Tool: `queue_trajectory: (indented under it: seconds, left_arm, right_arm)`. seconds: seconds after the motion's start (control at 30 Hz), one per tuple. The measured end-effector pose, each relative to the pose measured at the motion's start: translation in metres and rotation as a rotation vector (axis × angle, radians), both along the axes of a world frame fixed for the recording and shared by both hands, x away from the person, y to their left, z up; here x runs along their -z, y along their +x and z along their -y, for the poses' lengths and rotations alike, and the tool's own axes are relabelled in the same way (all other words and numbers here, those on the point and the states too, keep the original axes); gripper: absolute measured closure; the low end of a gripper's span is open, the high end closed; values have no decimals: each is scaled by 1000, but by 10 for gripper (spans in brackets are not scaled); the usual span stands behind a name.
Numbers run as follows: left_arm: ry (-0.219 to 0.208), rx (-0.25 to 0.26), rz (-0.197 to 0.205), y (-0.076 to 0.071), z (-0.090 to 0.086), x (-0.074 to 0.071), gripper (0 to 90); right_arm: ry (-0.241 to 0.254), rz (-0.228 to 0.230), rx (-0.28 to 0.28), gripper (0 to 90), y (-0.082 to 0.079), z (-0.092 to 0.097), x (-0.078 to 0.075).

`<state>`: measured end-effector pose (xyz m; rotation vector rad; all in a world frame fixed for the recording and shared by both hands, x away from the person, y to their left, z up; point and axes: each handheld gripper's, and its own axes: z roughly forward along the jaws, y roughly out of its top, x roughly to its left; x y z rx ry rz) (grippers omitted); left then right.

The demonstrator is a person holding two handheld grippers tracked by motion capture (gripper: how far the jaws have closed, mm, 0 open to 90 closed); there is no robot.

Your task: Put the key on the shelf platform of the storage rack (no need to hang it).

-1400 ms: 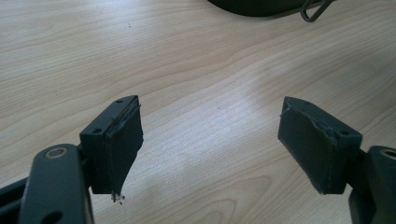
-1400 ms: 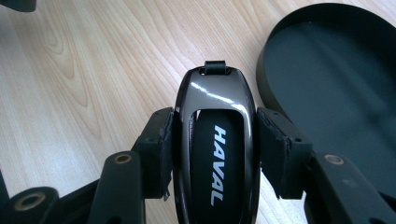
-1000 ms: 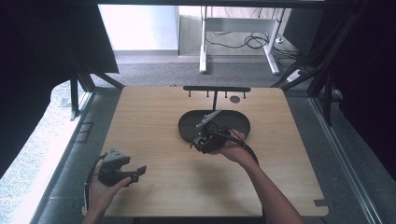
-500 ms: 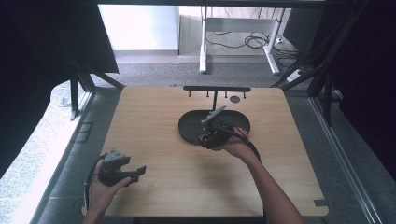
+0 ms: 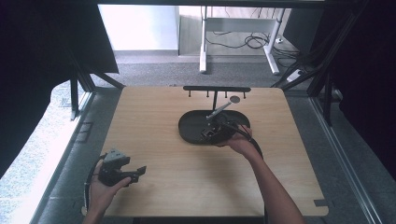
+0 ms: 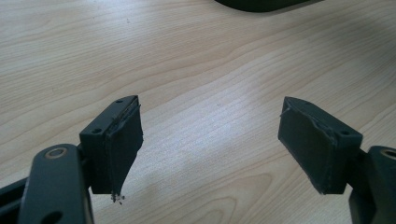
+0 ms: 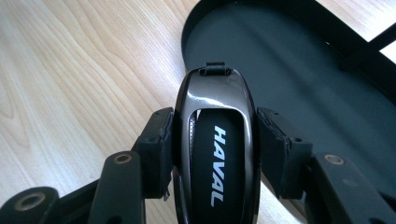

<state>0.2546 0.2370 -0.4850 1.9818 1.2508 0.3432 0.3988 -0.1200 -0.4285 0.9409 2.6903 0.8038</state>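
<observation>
Lettering "HAVAL", white on black, along a glossy dark oval key fob (image 7: pixel 215 149) with a small loop at its far end, clamped between the fingers of the right gripper (image 7: pixel 212 154) above the rim of a matte black oval tray (image 5: pixel 190 127). Left gripper (image 6: pixel 210 140) fingers spread wide, nothing between them, above pale wood-grain tabletop (image 5: pixel 187 182).
</observation>
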Motion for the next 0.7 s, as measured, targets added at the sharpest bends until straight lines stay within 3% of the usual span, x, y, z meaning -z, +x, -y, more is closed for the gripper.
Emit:
queue_trajectory:
  seconds: [0.37,0.7]
  left_arm:
    - [-3,-4,4,0,-1,0,221]
    - [-2,-3,3,0,0,0,221]
  right_arm:
    - [-7,11,12,492,12,2,-4]
    - [-7,1,48,492,33,5,2]
